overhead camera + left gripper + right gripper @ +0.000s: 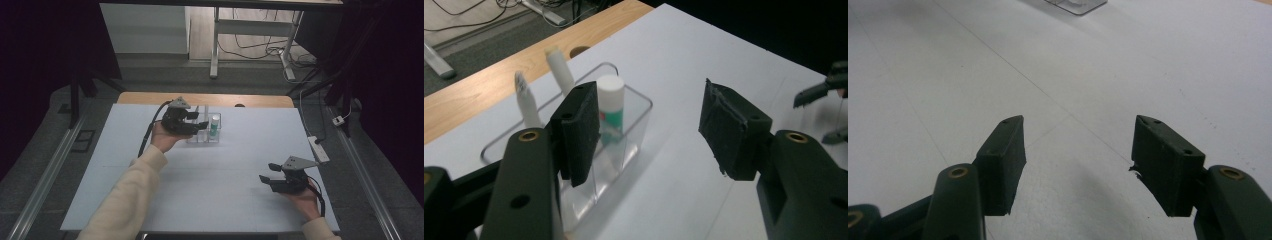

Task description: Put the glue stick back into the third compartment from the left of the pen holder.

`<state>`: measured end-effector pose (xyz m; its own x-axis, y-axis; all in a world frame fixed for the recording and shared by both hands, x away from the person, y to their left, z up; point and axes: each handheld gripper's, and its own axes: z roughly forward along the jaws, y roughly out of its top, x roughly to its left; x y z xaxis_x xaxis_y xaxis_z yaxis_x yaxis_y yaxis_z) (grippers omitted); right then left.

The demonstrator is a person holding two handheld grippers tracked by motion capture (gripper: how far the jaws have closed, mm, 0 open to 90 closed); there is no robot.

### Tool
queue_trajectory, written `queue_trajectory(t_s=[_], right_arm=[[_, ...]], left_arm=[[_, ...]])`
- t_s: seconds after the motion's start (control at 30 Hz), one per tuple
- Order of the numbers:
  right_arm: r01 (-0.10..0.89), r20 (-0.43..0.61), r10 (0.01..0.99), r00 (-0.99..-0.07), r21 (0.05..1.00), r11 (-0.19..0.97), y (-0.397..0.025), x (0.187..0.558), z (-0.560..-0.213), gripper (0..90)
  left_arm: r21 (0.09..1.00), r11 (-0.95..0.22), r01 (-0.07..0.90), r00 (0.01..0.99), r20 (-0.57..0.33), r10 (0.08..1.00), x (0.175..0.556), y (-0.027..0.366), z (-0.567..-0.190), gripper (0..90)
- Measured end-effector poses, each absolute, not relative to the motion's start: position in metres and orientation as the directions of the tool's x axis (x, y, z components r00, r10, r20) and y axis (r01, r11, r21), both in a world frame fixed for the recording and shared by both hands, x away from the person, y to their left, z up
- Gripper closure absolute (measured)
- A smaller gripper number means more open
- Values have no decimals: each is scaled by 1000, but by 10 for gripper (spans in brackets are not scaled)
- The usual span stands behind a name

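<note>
A clear plastic compartment box stands on the white table near its far edge. A glue stick with a white cap and green label stands upright in it, with two thin white sticks beside it. My left gripper hovers just left of the box, open and holding nothing. At the near right of the table my right gripper hangs open over bare surface, nothing between its jaws.
The white table cover ends at a wooden strip along the far edge. A power strip lies at the right edge. Metal desk legs and cables stand on the floor beyond.
</note>
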<state>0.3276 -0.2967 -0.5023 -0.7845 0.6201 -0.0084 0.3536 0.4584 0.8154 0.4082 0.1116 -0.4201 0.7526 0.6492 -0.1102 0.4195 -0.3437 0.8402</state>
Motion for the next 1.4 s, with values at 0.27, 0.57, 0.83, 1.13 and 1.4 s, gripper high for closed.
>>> queue_trajectory(t_s=[0.27, 0.57, 0.83, 1.13, 1.4], right_arm=[[358, -13, 623, -782, 810, 465, -296, 328, -503, 371], [365, -5, 628, -778, 810, 458, -298, 329, -504, 368], [364, -4, 631, -776, 814, 453, -299, 330, -503, 368], [363, -4, 634, -773, 816, 449, -301, 331, -503, 368], [355, -7, 633, -774, 823, 443, -301, 330, -502, 368]], left_arm=[[847, -332, 415, 753, -115, 648, 377, 138, -435, 412], [850, -305, 430, 734, -132, 666, 341, 164, -454, 410], [837, -309, 451, 730, -147, 668, 310, 186, -472, 389], [811, -335, 480, 721, -147, 677, 279, 204, -492, 360], [800, -349, 489, 706, -128, 696, 270, 212, -500, 343]])
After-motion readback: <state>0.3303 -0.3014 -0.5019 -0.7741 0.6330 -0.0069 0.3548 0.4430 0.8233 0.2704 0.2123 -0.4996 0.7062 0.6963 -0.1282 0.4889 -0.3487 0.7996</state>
